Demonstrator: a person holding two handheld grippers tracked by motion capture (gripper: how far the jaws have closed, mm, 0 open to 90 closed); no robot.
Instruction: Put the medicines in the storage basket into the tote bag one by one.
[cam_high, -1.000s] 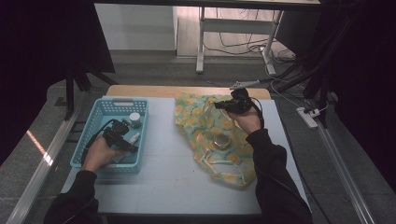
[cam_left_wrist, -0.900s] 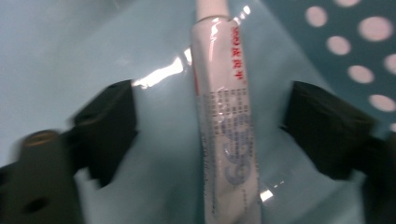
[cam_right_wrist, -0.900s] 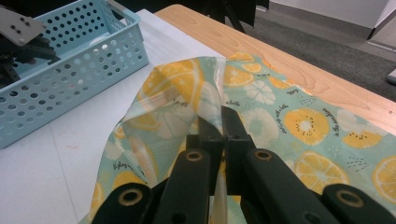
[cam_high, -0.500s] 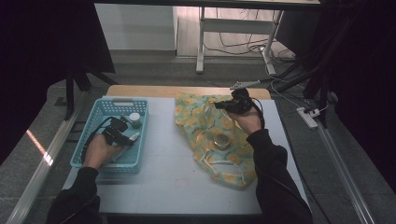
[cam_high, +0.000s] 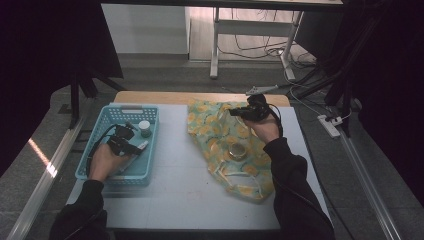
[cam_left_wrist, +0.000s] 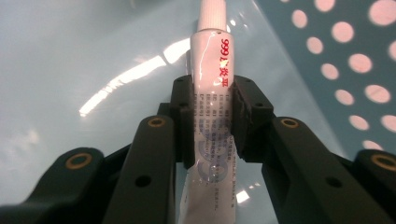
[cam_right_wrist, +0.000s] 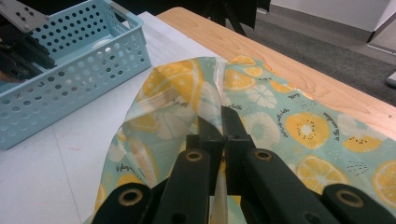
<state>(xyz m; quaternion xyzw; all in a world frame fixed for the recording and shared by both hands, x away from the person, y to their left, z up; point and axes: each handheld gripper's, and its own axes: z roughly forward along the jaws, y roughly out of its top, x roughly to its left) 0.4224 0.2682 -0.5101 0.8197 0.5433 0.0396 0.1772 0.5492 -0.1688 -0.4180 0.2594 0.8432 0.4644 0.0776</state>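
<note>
Gripping tube (cam_left_wrist: 211, 84) in left tongs (cam_high: 134, 146), lifted slightly since a second ago, inside basket (cam_high: 95, 172) at 9 o'clock | right tongs (cam_right_wrist: 219, 122) pinched on bag (cam_high: 250, 175) rim, mouth open | I carry tube over next.

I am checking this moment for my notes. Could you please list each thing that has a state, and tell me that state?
Left gripper: shut on the tube, inside the basket.
Tube: capped, clamped between the jaws.
Basket: upright on the table; a small jar stands in it.
Jar: lid on, upright.
Right gripper: shut on the bag's edge.
Bag: edge lifted; something round lies inside.
</note>
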